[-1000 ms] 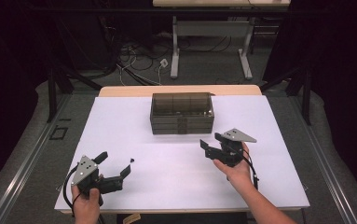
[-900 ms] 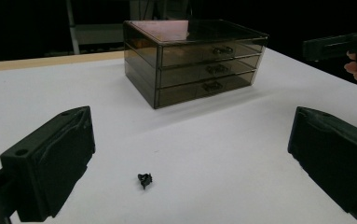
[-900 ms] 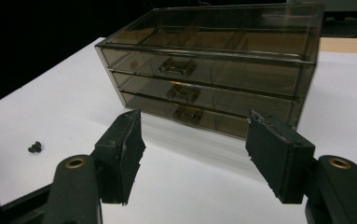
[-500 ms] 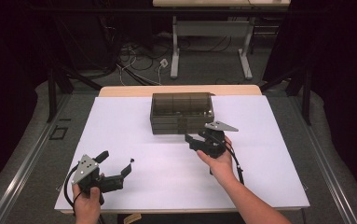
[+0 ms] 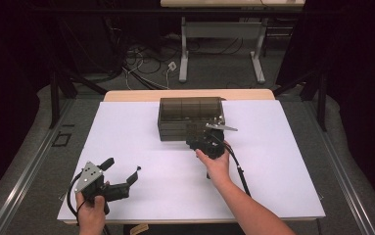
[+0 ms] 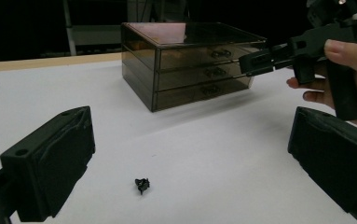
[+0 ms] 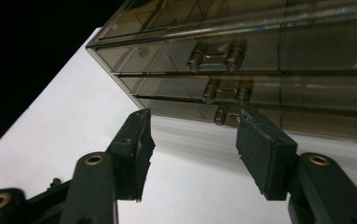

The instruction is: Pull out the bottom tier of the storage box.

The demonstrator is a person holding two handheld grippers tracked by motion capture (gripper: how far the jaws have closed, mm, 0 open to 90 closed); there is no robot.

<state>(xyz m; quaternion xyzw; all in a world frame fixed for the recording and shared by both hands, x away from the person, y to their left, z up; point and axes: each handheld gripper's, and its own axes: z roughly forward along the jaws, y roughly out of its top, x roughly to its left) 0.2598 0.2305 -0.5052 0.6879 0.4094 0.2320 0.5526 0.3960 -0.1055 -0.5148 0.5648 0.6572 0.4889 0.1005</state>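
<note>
A smoky see-through box of three drawers (image 5: 190, 115) stands at the table's middle back. My right gripper (image 5: 192, 142) is just in front of it. Its jaws have just been closing and stand open with nothing between them. In the right gripper view the gripper (image 7: 192, 144) points at the box (image 7: 260, 37), a little short of the lowest drawer handle (image 7: 223, 116). My left gripper (image 5: 124, 168) rests open at the front left. In the left gripper view a small black piece (image 6: 141, 185) lies on the sheet between the wide jaws of the gripper (image 6: 190, 158).
A white sheet (image 5: 273, 171) covers the table, with a wooden edge at the back. Beyond the table are desk legs and cables on the floor. The right gripper's cable (image 5: 239, 171) trails along the forearm.
The right hand has moved left and forward, up to the front of the drawer box, and its jaws have narrowed. The left gripper has stayed in place.
</note>
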